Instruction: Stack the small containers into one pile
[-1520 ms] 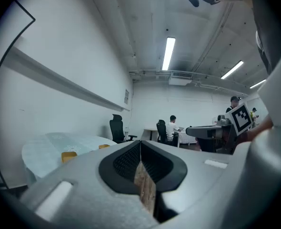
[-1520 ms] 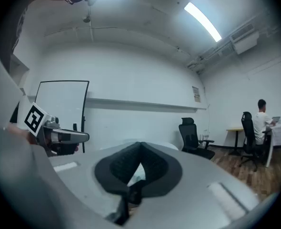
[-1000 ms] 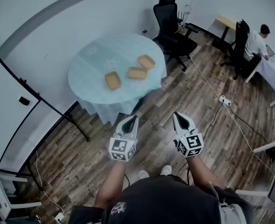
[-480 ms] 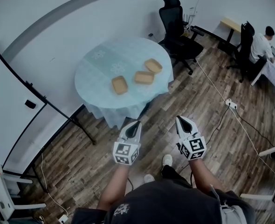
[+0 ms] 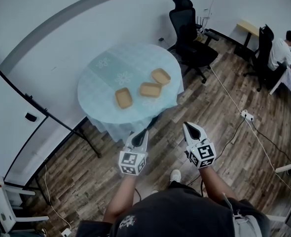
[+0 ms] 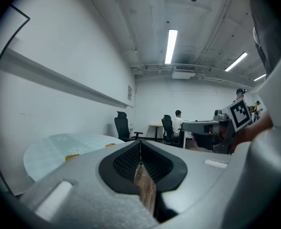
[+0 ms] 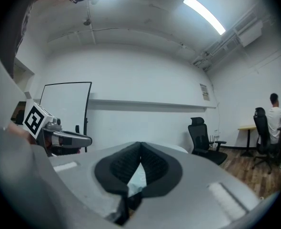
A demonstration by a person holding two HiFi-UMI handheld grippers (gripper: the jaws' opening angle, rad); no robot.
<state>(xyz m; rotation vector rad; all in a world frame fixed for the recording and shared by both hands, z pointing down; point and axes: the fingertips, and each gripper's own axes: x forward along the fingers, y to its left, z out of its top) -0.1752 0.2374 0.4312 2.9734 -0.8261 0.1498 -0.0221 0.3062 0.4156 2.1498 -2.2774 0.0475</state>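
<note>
Plainly, the left gripper [image 6: 140, 146] has its jaws pressed together with nothing between them; its own view shows the dark ribbed pads meeting along one line. The right gripper [image 7: 140, 148] is the same, with its tips touching and nothing held.

In the head view both grippers are side by side in front of the person's body, above the wood floor [image 5: 224, 147]. Their tips point toward the table [image 5: 98, 83], and they are short of it, not over it. Each has its marker cube at the end nearest the hand.

The table is round and covered with a pale blue cloth that hangs over its edge. Three small containers lie on the part of it nearest the grippers. They are tan, shallow and rounded at the corners, and they sit in a loose row, none on top of another. The left container [image 5: 123, 98] lies a little off from the others. The middle container [image 5: 150, 89] and the right container [image 5: 161, 76] are just beside each other.

Beyond the table a black office chair [image 5: 191, 33] stands near the white wall. At the far right a seated person [image 5: 283, 53] faces a desk. A pale cable crosses the floor to a power strip [image 5: 246, 115]. On the left stands a whiteboard [image 5: 17, 132] on a black frame.
</note>
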